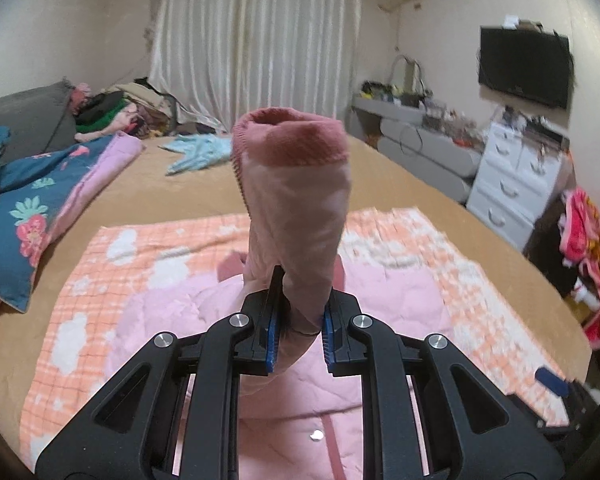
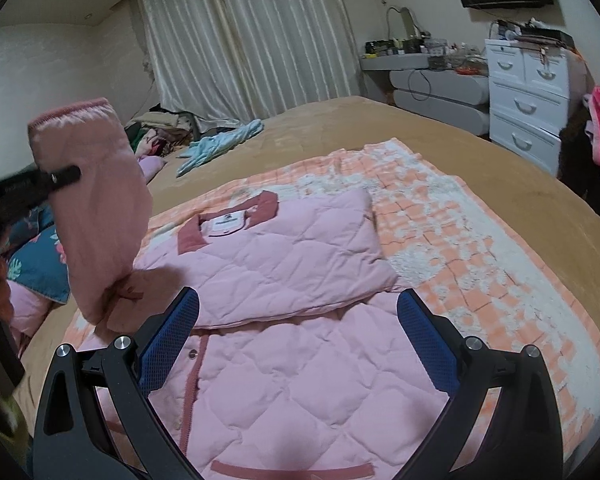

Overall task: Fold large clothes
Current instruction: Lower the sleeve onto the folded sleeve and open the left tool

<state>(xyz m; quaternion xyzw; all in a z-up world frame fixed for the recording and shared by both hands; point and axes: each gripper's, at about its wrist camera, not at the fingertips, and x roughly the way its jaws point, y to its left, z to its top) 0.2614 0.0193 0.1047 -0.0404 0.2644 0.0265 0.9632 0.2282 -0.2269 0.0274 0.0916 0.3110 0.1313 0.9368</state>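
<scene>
A: Pinching the pink sleeve [image 1: 296, 216] just below its darker ribbed cuff [image 1: 290, 136], the left gripper [image 1: 298, 332] has its blue pads pressed tight on the fabric, and the sleeve stands up in the middle of the left wrist view.

B: And the right gripper [image 2: 298, 344]?

A: Its jaws are spread wide with nothing between them, low in the right wrist view, hovering over the front of the quilted pink jacket [image 2: 300, 264]. The jacket lies on an orange checked blanket [image 2: 460, 240] on the bed [image 2: 500, 152], one side already folded across the chest, collar toward the upper left of that fold.

B: What could go wrong?

A: The grip sits on a narrow bunch of slippery-looking cloth, so the sleeve may slide out before it is laid down. Also, the lifted sleeve pulls at the shoulder at the left of the right wrist view; with nothing pinning the body, that tug could drag the jacket sideways or open the fold already made.

B: Anything else?

A: If the sleeve is dropped twisted, it will probably land bunched, leaving a lumpy fold. The blanket underneath could wrinkle too.
</scene>
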